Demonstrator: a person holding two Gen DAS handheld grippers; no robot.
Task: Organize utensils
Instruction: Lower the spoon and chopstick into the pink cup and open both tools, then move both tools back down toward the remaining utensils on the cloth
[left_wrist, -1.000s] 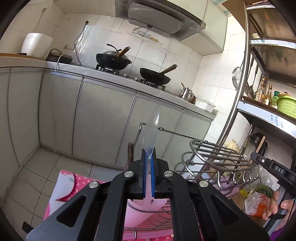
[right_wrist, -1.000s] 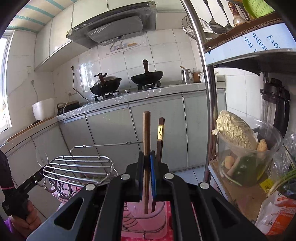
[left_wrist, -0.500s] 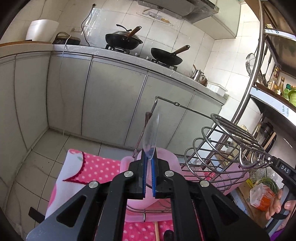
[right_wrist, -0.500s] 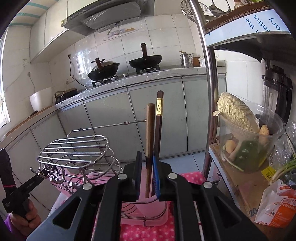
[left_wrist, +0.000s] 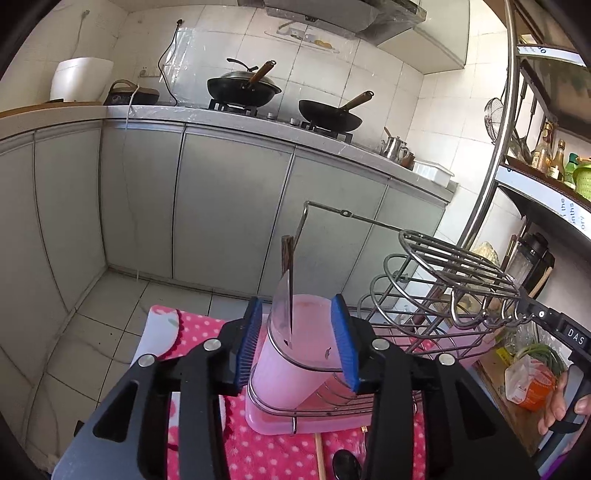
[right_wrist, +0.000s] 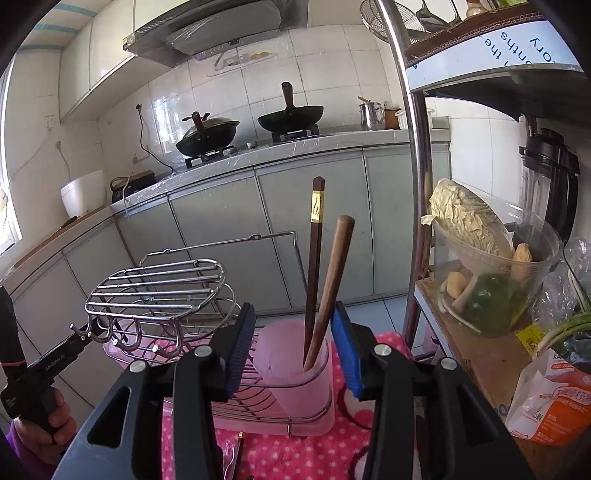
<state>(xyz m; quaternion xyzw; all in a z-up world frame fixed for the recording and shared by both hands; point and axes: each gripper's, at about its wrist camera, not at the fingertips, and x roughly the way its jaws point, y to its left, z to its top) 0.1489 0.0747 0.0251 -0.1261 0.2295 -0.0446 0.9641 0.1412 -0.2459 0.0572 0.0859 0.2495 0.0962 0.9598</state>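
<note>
Two chopsticks (right_wrist: 323, 291) and one clear spoon (left_wrist: 282, 306) in one pink cup (right_wrist: 295, 373)

The utensil cup (right_wrist: 295, 354) is translucent pink, the tray (left_wrist: 280, 424) under it paler pink, the cloth (left_wrist: 258, 458) hot pink with white dots. One chopstick (right_wrist: 317, 236) is dark brown with a gold band; the gripper pads (right_wrist: 242, 347) are blue.

Home kitchen. Shown by: two woks (left_wrist: 243, 88) (left_wrist: 330, 118) set on a gas hob, range hood (right_wrist: 218, 31) mounted above, tiled walls, grey counter cabinets (left_wrist: 229, 210), kettle (right_wrist: 371, 114), wire dish rack (right_wrist: 162, 291), shelf with vegetables (right_wrist: 480, 258).
</note>
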